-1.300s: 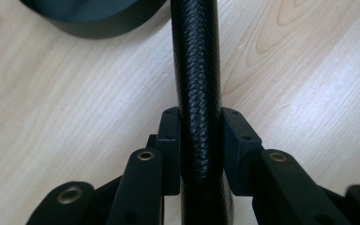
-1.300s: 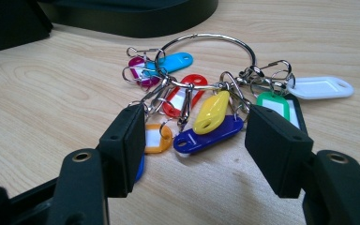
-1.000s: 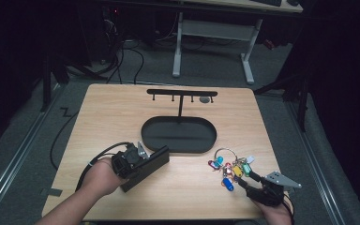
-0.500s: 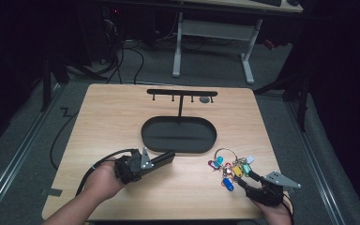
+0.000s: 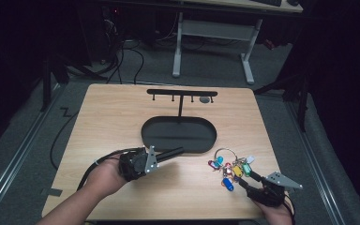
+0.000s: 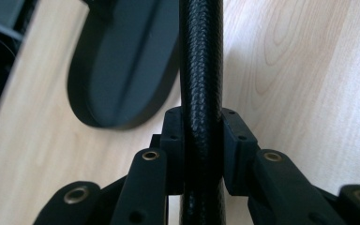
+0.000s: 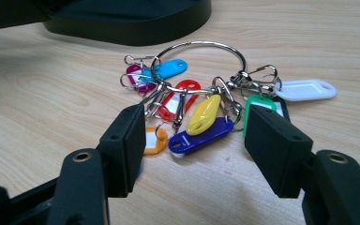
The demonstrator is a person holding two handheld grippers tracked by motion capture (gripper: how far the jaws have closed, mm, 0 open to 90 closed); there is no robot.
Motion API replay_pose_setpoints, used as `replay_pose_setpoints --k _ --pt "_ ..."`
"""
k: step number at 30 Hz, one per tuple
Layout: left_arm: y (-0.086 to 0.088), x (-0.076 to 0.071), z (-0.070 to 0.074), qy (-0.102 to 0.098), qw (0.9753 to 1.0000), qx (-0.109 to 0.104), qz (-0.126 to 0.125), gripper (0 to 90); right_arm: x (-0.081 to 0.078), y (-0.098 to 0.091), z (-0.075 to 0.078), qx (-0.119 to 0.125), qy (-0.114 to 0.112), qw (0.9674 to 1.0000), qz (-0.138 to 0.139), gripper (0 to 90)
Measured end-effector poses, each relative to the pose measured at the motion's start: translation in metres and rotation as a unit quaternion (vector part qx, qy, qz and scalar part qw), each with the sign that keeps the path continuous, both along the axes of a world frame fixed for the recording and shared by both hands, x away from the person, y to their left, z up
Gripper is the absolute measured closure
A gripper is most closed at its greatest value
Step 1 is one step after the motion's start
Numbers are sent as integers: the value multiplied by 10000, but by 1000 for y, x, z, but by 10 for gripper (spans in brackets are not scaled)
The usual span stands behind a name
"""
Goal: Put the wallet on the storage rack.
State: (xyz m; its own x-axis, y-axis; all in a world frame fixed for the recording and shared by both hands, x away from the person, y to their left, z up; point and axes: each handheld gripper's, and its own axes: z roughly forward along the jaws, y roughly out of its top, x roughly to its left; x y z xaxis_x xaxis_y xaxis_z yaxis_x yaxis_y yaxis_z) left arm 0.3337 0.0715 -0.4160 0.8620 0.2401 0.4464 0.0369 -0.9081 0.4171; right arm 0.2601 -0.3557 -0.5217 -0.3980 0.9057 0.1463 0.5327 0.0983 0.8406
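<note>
Pale wood table, black oval stand base; dark room, grey floor.

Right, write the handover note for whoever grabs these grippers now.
Left gripper: shut on a black textured rod, held over the table just short of the oval base of the hook stand.
Right gripper: open, jaws either side of the bunch of coloured key tags on its metal ring, not gripping.
Done: rod picked up.
Left: probably grip the key bunch and hang it on the stand's hooks; what the rod is for is unclear.
</note>
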Motion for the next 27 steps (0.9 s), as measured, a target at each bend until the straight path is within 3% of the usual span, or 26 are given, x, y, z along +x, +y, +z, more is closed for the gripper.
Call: replay_pose_setpoints --k 7,8,11,13,15,17,27 --pt "-9 4 6 -387 9991 148 -46 741 -2 0 1 -17 -19 10000 34 390" --pt "-12 4 7 -516 9983 229 -132 741 -3 -1 2 -16 -50 10000 35 391" --pt "-15 6 7 -619 9974 283 -251 739 -4 -1 3 -10 -73 10000 23 391" --pt "-20 12 10 -880 9941 418 -470 738 -3 -2 2 -8 -70 10000 10 391" --pt "-21 15 11 -932 9937 385 -495 738 -3 -2 2 -4 -51 10000 -4 391" --pt "-26 24 15 -1106 9913 447 -559 738 -3 -2 1 -34 -36 10000 -1 391" --pt "-43 43 20 -1455 9869 395 -571 738 -7 -5 1 -66 -39 9999 -77 392"
